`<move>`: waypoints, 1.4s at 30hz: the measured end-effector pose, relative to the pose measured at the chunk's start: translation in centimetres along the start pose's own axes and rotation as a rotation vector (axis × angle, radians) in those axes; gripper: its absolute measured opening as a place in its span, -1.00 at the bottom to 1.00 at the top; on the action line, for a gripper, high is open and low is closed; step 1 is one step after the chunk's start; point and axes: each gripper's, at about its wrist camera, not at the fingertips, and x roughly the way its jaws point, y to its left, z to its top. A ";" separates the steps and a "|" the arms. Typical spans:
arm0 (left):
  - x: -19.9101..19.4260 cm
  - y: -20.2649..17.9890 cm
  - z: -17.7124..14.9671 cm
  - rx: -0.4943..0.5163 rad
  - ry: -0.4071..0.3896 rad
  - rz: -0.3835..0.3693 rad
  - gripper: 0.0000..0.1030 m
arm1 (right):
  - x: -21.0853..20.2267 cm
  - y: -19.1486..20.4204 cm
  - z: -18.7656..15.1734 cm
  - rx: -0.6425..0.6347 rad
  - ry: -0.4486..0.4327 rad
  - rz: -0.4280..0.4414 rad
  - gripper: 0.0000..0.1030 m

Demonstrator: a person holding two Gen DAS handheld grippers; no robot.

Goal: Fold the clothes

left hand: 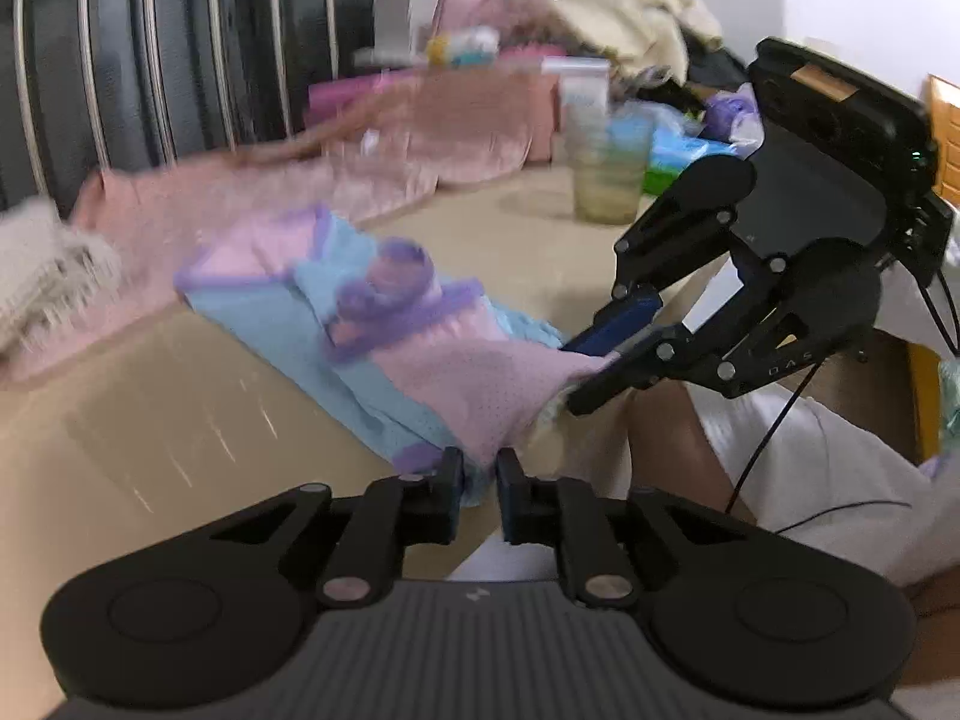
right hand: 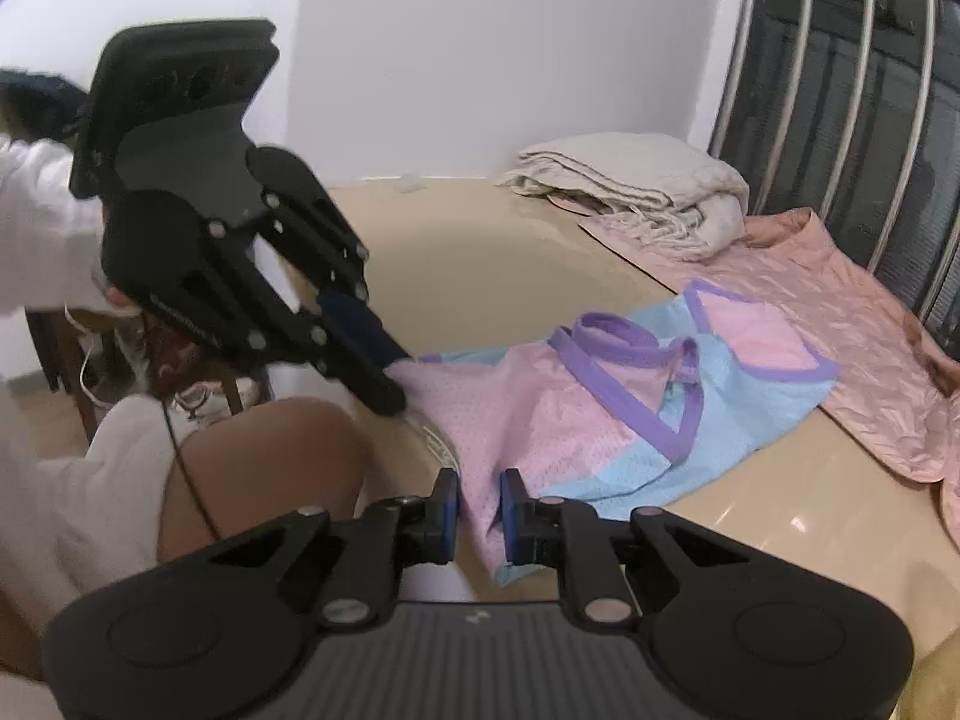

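Left tool [left hand: 480, 495] | pinching hem | pink-blue mesh jersey [left hand: 456, 372] | glossy table [left hand: 120, 420]

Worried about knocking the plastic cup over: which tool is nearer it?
Right. The right tool grips the garment hem in front of the cup; the left tool holds the hem farther left.

The left gripper [left hand: 480, 480] reaches forward low over the near table edge, its fingers drawn close with only a narrow gap, pinching pink fabric between the pads. The right gripper [right hand: 480, 501] mirrors it at the same near edge, fingers likewise nearly together and clamped on cloth. Each appears in the other's view angled downward, tips at the hem, with the person's bare thigh [right hand: 270, 468] and white sleeve [right hand: 42, 228] close behind.
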 end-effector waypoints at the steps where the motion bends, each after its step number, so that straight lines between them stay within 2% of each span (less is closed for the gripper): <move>1: -0.8 -0.5 -0.3 0.041 -0.023 0.045 0.43 | -0.3 0.5 -0.1 -0.018 0.002 -0.006 -0.28; 2: -1.2 -0.9 -0.7 0.084 -0.037 0.076 0.66 | -0.2 0.9 -0.3 -0.057 0.006 -0.023 -0.02; 3: -1.5 -1.4 -1.0 0.127 -0.048 0.104 0.66 | -0.1 1.3 -0.4 -0.097 0.010 -0.040 0.27; 4: -1.8 -1.9 -1.3 0.170 -0.060 0.132 0.66 | 0.0 1.7 -0.6 -0.136 0.014 -0.058 0.26; 6: -1.1 -2.0 -1.3 0.161 -0.038 0.105 0.63 | 0.3 2.5 -0.8 -0.215 0.023 -0.093 0.21; 8: 0.0 -2.1 -0.9 0.172 -0.029 0.086 0.47 | 0.6 3.3 -1.1 -0.294 0.031 -0.127 0.08; 9: 0.6 -2.3 -0.7 0.179 -0.026 0.078 0.41 | 0.7 3.8 -1.2 -0.334 0.035 -0.145 -0.05; 11: 1.6 -2.3 -0.4 0.182 -0.013 0.058 0.02 | 1.0 4.5 -1.5 -0.410 0.042 -0.179 -0.09; 12: 1.9 -2.1 -0.3 0.174 0.000 0.048 0.00 | 1.3 4.5 -1.7 -0.431 0.044 -0.190 -0.22; 13: 2.3 -2.0 -0.2 0.167 0.012 0.037 -0.04 | 1.5 4.4 -1.7 -0.433 0.045 -0.189 -0.38; 15: 3.0 -1.7 0.0 0.152 0.037 0.015 -0.18 | 1.6 4.2 -1.7 -0.424 0.050 -0.182 -0.53; 17: 2.8 -1.0 0.2 0.100 0.032 0.001 -0.52 | 1.4 4.0 -1.6 -0.400 0.048 -0.178 -0.62; 18: 2.6 -0.6 0.4 0.067 0.028 -0.014 -0.58 | 1.0 4.0 -1.6 -0.384 0.046 -0.175 -0.72; 19: 2.3 -0.1 0.5 0.024 0.022 -0.032 -0.66 | 0.8 3.9 -1.4 -0.364 0.044 -0.167 -0.73; 21: 1.9 0.8 0.6 -0.067 0.011 -0.070 -0.65 | 0.6 3.7 -1.2 -0.340 0.040 -0.149 -0.74; 22: 1.7 0.9 0.5 -0.078 0.008 -0.057 -0.56 | 0.6 3.7 -1.2 -0.341 0.037 -0.150 -0.74; 23: 1.6 0.7 0.3 -0.066 0.006 -0.025 -0.32 | 0.6 3.8 -1.3 -0.344 0.034 -0.153 -0.74; 25: 1.4 0.1 -0.3 -0.024 -0.002 0.028 -0.05 | 0.7 3.8 -1.6 -0.364 0.031 -0.170 -0.70; 27: 1.3 -1.0 -0.6 0.043 -0.017 0.066 -0.02 | 1.0 3.7 -1.8 -0.373 0.040 -0.171 -0.69; 29: 1.4 -2.3 -0.9 0.144 -0.041 0.090 0.13 | 1.2 3.5 -1.9 -0.373 0.043 -0.167 -0.69; 31: 1.6 -3.5 -1.2 0.241 -0.063 0.106 0.19 | 1.4 3.2 -1.7 -0.360 0.048 -0.156 -0.70; 33: 1.8 -4.7 -1.6 0.338 -0.084 0.121 0.04 | 1.3 2.9 -1.4 -0.337 0.053 -0.140 -0.73; 34: 2.2 -4.9 -1.6 0.356 -0.068 0.108 -0.42 | 1.2 2.7 -1.2 -0.326 0.053 -0.125 -0.76; 35: 2.3 -4.6 -1.5 0.348 -0.057 0.099 -0.65 | 1.1 2.5 -1.0 -0.315 0.053 -0.112 -0.77; 37: 2.2 -4.0 -1.0 0.314 -0.031 0.062 -0.73 | 0.6 2.3 -0.7 -0.294 0.057 -0.079 -0.81; 39: 1.1 -3.0 0.1 0.274 -0.014 -0.024 -0.81 | -0.3 1.7 0.0 -0.241 0.058 -0.024 -0.82; 42: 0.7 0.5 2.6 0.173 -0.024 -0.095 -0.84 | -2.1 0.1 1.5 -0.164 0.055 0.061 -0.83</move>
